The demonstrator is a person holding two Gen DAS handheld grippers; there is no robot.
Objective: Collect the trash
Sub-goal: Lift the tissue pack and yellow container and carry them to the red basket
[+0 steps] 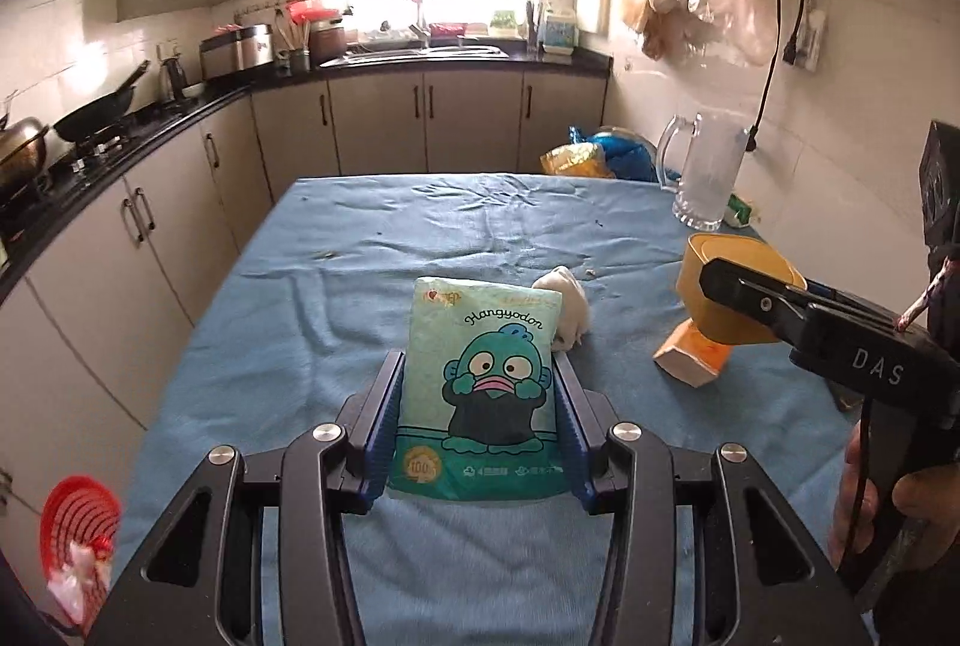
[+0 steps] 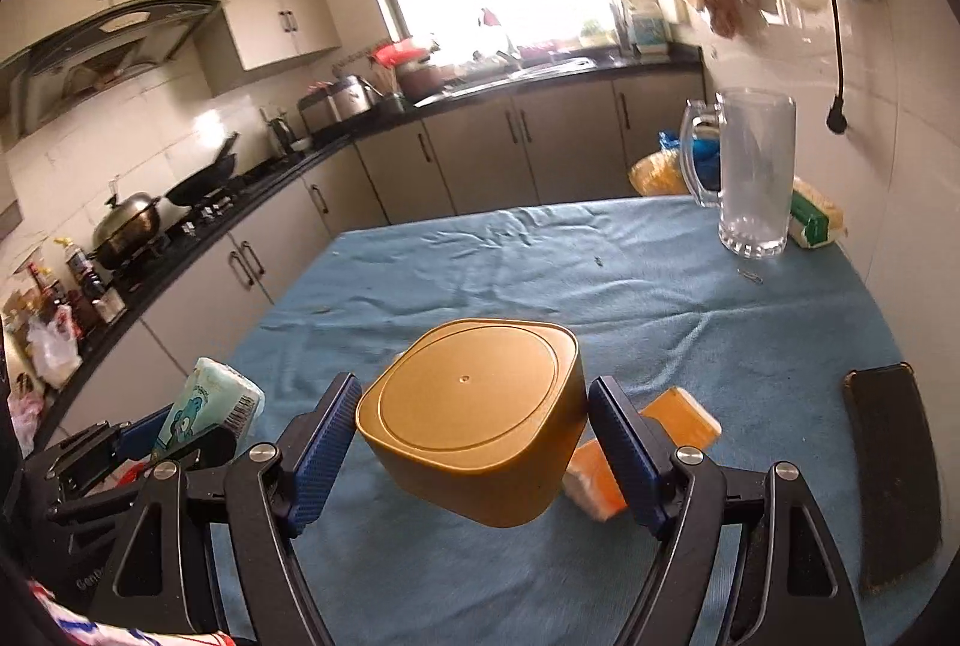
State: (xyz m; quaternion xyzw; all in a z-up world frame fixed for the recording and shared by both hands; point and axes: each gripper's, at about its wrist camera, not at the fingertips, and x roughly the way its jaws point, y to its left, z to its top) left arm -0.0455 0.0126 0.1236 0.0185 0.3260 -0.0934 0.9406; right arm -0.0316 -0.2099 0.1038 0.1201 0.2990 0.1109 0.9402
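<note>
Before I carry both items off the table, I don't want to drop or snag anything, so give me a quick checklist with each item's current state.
1. Left tongs clamped on the tissue pack: ok, pads on both sides.
2. Right tongs clamped on the yellow container: ok, off the blue cloth.
3. Container contents: cannot tell, only its base shows.
4. Glass mug clear of both hands: ok, far corner.
5. Crumpled tissue collected: not ok.
6. Orange carton collected: not ok.
</note>
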